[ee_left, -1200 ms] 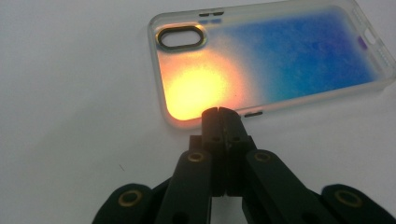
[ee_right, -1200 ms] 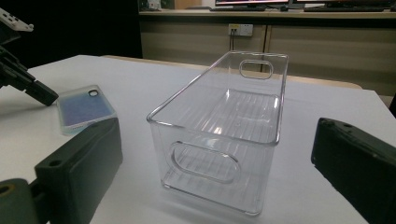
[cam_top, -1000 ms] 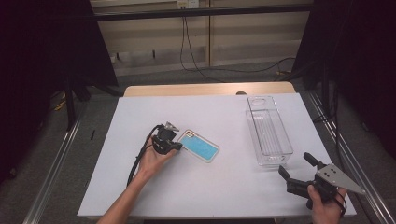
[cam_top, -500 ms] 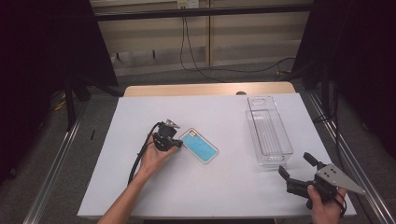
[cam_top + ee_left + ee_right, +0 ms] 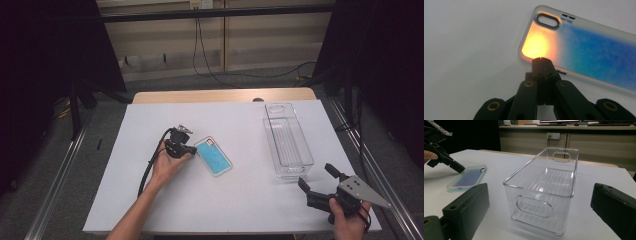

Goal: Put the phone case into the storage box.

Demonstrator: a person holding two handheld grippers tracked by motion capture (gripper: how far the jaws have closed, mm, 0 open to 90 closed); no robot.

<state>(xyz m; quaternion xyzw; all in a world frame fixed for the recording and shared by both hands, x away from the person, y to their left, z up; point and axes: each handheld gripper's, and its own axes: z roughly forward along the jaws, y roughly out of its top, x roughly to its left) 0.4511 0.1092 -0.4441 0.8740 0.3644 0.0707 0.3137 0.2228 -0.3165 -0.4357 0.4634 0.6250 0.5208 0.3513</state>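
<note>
A translucent phone case (image 5: 214, 156), blue with an orange glow at its camera end (image 5: 584, 50), lies flat on the white table (image 5: 240, 210). My left gripper (image 5: 194, 151) is shut, its jaws pressed together with nothing between them. Their tip (image 5: 541, 60) rests at the case's long edge near the camera cutout. The right gripper view sees that gripper (image 5: 461, 169) slanting down onto the case (image 5: 467, 178). My right gripper (image 5: 315, 175) is held open at the table's near right corner, its jaws (image 5: 540, 188) spread wide and pointing at an empty clear plastic bin (image 5: 536, 205).
The clear bin (image 5: 305, 145) stands lengthwise at the right of the table, with a handle cutout at each end. A wooden strip (image 5: 225, 96) runs along the table's far edge. Metal rails (image 5: 55, 185) flank both sides.
</note>
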